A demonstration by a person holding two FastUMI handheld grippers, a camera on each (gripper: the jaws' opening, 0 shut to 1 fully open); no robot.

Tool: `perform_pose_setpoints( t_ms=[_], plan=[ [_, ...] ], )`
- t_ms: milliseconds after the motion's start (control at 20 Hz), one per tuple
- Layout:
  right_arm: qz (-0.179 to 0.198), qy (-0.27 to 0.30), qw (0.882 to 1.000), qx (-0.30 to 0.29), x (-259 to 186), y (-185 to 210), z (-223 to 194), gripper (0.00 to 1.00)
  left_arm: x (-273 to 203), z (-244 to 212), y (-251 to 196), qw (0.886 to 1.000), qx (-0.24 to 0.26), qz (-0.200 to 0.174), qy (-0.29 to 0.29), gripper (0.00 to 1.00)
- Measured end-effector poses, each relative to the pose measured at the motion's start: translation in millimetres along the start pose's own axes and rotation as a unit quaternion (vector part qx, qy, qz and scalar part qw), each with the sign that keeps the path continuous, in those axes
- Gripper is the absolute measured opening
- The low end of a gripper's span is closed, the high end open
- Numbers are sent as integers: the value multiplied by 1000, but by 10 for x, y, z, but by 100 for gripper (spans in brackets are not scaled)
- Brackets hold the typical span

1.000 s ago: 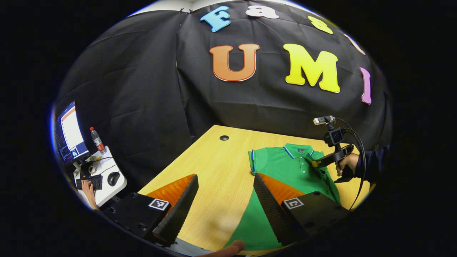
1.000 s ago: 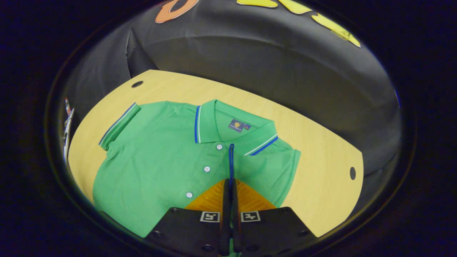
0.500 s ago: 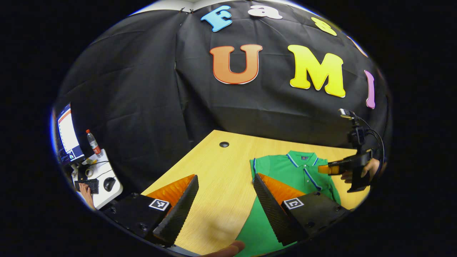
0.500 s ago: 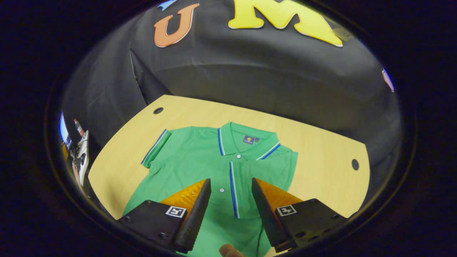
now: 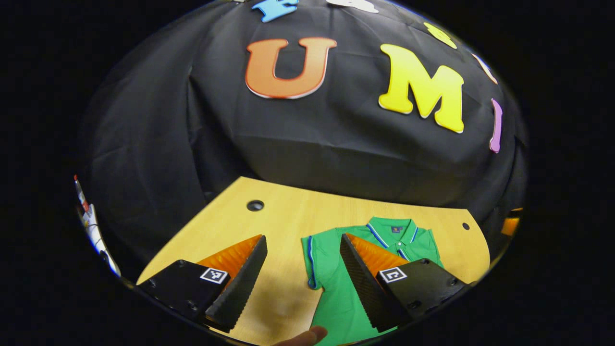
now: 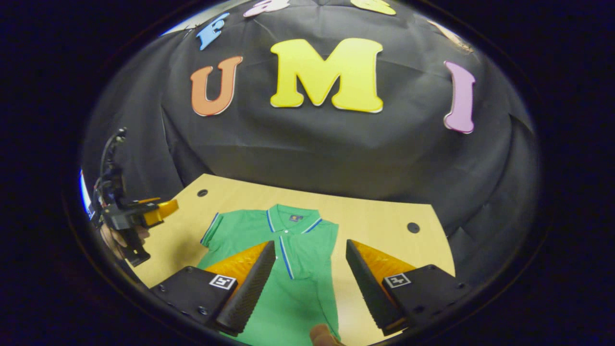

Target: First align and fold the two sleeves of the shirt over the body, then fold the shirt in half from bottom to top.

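While the green shirt (image 6: 293, 269) lay flat on the table (image 5: 288, 216), one sleeve (image 6: 211, 229) unfolded, the left gripper (image 5: 302, 278) and right gripper (image 6: 310, 283) hovered with jaws apart and empty, so a shallow pinch could drag fabric askew.

no text can be read on any object here. the green shirt (image 6: 293, 269) carries a small dark brand tag (image 6: 293, 218) inside its collar, with a yellowish mark on it — too small to make out. each gripper bears square black-and-white coded markers (image 5: 214, 275) on its finger mounts — patterns, not letters or numbers; the same kind show in the right gripper view (image 6: 223, 281).
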State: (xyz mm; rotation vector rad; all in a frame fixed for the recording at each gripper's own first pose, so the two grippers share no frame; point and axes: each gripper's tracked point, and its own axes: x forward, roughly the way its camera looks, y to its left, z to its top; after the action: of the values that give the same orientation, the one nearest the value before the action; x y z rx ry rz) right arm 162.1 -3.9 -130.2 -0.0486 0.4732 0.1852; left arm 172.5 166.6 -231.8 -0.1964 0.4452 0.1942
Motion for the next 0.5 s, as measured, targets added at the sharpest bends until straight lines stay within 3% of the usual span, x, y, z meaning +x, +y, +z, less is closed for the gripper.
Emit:
perform_pose_setpoints(
  t_ms=[200,350,500],
  plan=[
    [-18,-6,1000,6,-382,39,-117,92,584,-426,37,998,6,2,60,99],
    [-25,3,999,29,-491,122,-263,92,860,-654,80,996,4,12,91,100],
    [-30,8,999,41,-501,173,-347,92,1080,-825,69,992,1,8,123,95]
  ],
)
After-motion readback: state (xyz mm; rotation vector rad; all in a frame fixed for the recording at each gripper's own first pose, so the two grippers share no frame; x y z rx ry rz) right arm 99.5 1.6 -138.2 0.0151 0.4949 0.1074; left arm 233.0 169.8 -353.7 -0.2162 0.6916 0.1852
